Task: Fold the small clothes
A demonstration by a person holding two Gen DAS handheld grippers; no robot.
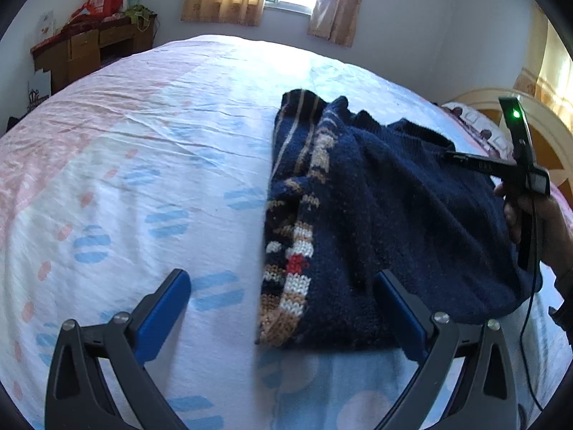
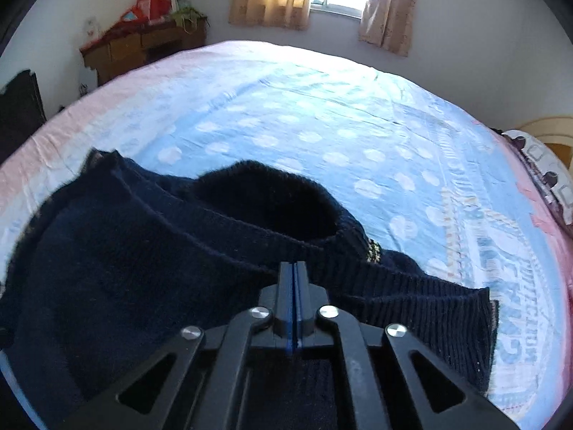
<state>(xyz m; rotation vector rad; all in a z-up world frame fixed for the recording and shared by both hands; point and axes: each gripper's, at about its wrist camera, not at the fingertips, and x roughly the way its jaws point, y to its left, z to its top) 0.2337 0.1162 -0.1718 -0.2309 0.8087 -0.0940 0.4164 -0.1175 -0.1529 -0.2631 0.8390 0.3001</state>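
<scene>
A navy knit sweater (image 1: pixel 394 197) with a tan, white and red patterned band lies folded on the bed, right of centre in the left wrist view. My left gripper (image 1: pixel 281 279) stands wide open just above its near patterned edge, one finger (image 1: pixel 172 297) over the sheet and the other over the knit, with nothing gripped. In the right wrist view the sweater (image 2: pixel 125 251) fills the lower left, its neck opening facing me. My right gripper (image 2: pixel 293 265) has its blue pads pressed together at the ribbed edge. From the left it appears as a black gripper (image 1: pixel 451 154) held by a hand (image 1: pixel 537 222).
The bed sheet (image 1: pixel 143 161), pale blue and pink with dots, spreads wide to the left and beyond the sweater (image 2: pixel 322 125). A patterned pillow (image 2: pixel 548 168) and a headboard (image 1: pixel 548 143) lie at the right. A cluttered wooden dresser (image 2: pixel 143 43) stands by the far wall.
</scene>
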